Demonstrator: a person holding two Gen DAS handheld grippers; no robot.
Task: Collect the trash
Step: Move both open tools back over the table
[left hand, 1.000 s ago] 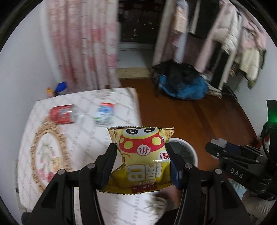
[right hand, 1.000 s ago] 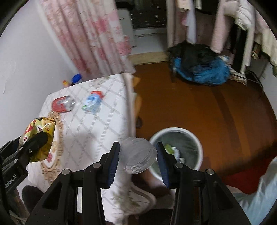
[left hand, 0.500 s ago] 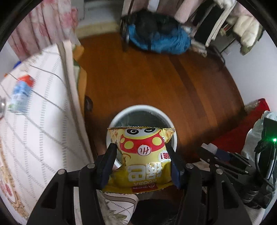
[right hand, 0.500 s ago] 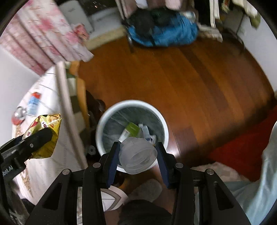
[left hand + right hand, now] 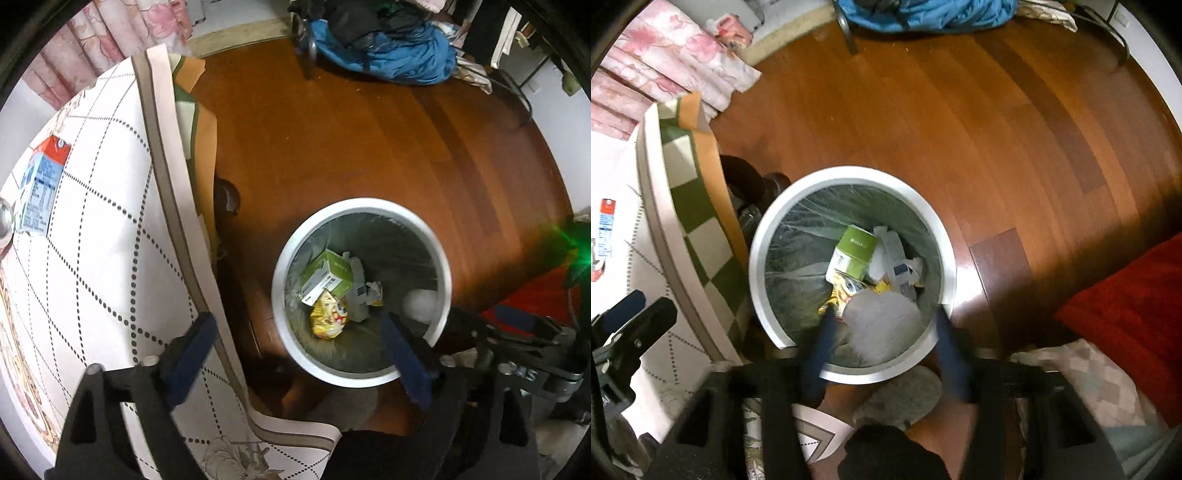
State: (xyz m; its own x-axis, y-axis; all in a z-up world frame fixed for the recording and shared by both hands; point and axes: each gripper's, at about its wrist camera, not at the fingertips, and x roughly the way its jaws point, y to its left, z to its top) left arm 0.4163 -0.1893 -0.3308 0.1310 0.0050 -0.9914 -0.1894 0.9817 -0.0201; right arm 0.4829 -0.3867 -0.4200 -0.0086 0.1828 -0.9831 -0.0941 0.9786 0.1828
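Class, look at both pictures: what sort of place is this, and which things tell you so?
Probably a lived-in room at home: pink floral curtains, a table under a white dotted-check tablecloth, and a round white waste bin on the wooden floor.

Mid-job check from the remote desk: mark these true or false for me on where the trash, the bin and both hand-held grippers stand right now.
1. The left hand-held gripper grips the yellow snack bag. False: its jaws have just been opening and stand wide; the bag lies in the trash bin.
2. The right hand-held gripper is open above the bin. True; the clear plastic cup is blurred between its jaws, touching neither pad.
3. A green and white carton lies inside the bin. True.
4. The bin stands on the table. False: it stands on the wooden floor beside the table.
5. A blue and red carton lies on the table. True.
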